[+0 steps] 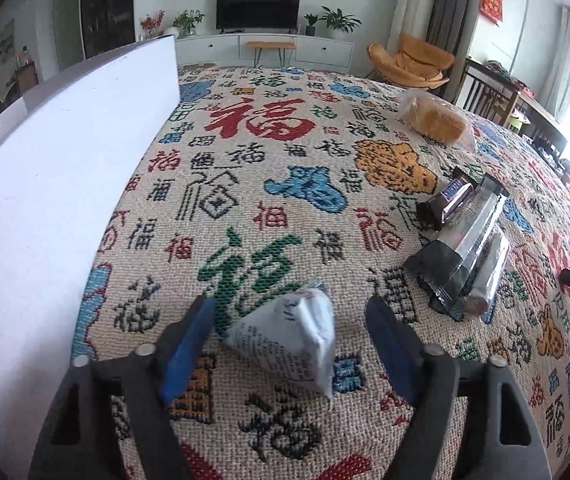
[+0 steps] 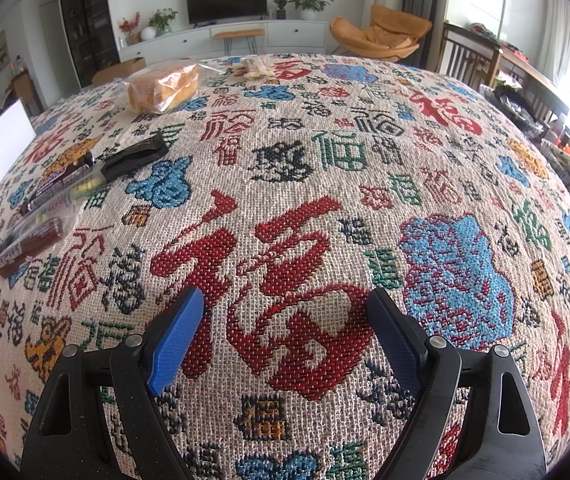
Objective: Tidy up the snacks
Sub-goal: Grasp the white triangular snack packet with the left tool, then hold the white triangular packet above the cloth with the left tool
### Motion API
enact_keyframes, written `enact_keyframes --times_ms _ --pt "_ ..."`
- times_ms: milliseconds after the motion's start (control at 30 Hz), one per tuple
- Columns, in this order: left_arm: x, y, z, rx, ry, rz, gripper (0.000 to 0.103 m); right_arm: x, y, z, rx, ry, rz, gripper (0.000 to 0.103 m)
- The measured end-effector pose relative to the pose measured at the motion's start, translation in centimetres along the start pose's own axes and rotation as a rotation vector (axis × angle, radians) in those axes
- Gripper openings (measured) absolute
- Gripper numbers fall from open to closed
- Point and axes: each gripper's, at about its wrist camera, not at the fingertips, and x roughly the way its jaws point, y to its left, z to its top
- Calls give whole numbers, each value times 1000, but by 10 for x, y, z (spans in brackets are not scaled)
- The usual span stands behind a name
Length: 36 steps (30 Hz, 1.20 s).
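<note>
Room: a living room lay behind, with a television [image 1: 258,9] on a white cabinet, potted plants and an orange chair [image 1: 411,62] at the far right.
Surface: the counter [image 1: 245,184] carried a woven cloth covered in red, blue and green characters.
White box: a tall white box [image 1: 57,184] stood along the left side, close to the left gripper.
Left gripper: the left gripper [image 1: 291,326] had its jaws apart, with a white snack packet [image 1: 291,338] lying on the cloth between them; neither blue pad pressed on it.
Right gripper: the right gripper [image 2: 285,334] held its jaws apart over bare cloth, with nothing between them.
Other snacks: dark wrapped bars [image 1: 465,240] lay in a cluster to the right, and a bagged bread loaf [image 1: 437,120] sat farther off.
Handling: the packet looked light, soft and puffy, with a slick film that could slip or crumple.
Where to grip: I judged the fat middle of the packet the best place, squeezed gently so the contents were not crushed.
Risk: the sealed end near the right pad was thin and might slide out.
</note>
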Motion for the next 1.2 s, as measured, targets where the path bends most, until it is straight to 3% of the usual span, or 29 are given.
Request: enact_keyframes --times_ms 67,267,333,367,400,467,533,633,733,833,1067,1133,1200 --pt "9 -14 0 68 40 51 103 0 1 0 1 1 -4 87" --pt "10 -12 1 53 40 46 103 1 2 0 -2 0 -14 87" --pt "11 -13 1 53 40 47 103 -4 14 0 -32 -18 -71 87" --pt "11 -13 2 53 41 46 103 -9 28 1 -74 -42 -76 88" --pt "11 -14 2 53 41 47 103 -16 45 0 -111 -69 -26 88" --pt "11 -14 2 53 41 46 103 -32 92 0 -194 -119 144 87" --pt "11 -14 2 53 41 46 103 -40 146 1 -314 -141 250 87" --pt "11 -14 2 53 41 46 103 -36 216 3 -508 -163 222 87" --pt "11 -14 2 53 41 46 103 -12 244 8 -604 -125 152 85" --pt "11 -14 2 53 41 46 103 0 220 13 -566 -78 100 85" --pt "11 -14 2 53 41 46 103 -18 64 -13 -307 -52 -15 87" --pt "11 -14 2 53 41 46 103 -26 41 -18 -279 -43 -47 87" --pt "11 -15 2 53 41 46 103 -33 33 -16 -253 -32 -16 87"
